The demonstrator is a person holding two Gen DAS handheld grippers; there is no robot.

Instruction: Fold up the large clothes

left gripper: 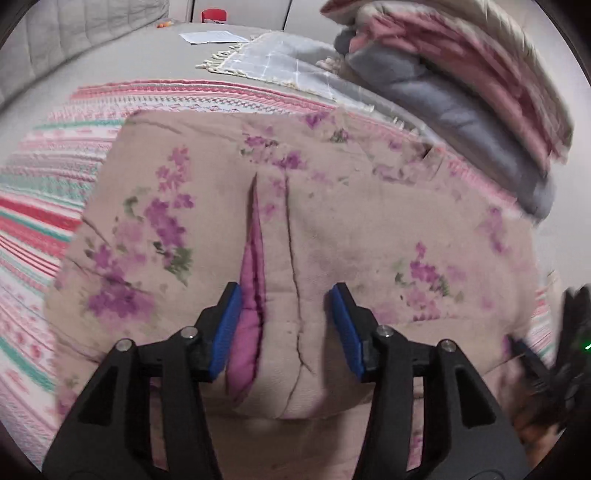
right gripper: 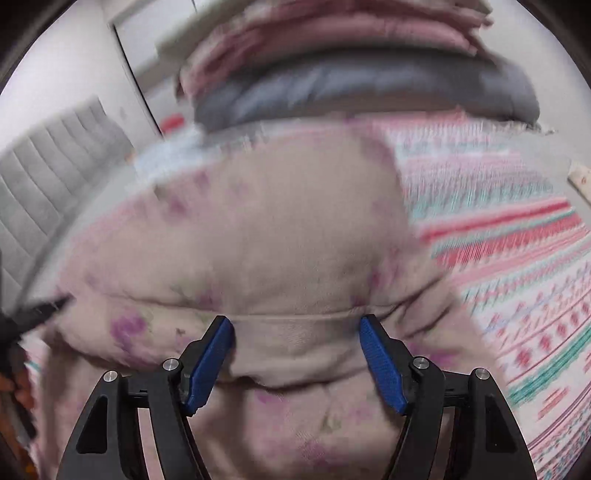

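Here the beige floral garment (left gripper: 332, 229) lies folded on the striped pink bedspread (left gripper: 40, 221), near a far-right stack of folded blankets (left gripper: 461, 92), while the left gripper (left gripper: 286, 325) and right gripper (right gripper: 297, 354) hover over it, jaws apart, gripping nothing.

A home bedroom is shown. A bed is covered by a striped pink, red and teal bedspread (left gripper: 44, 229), and a grey padded headboard (left gripper: 74, 33) is seen behind it. Folded pink and grey blankets (left gripper: 480, 110) are stacked at one side, beside a fringed grey throw (left gripper: 273, 62). White walls are seen beyond.
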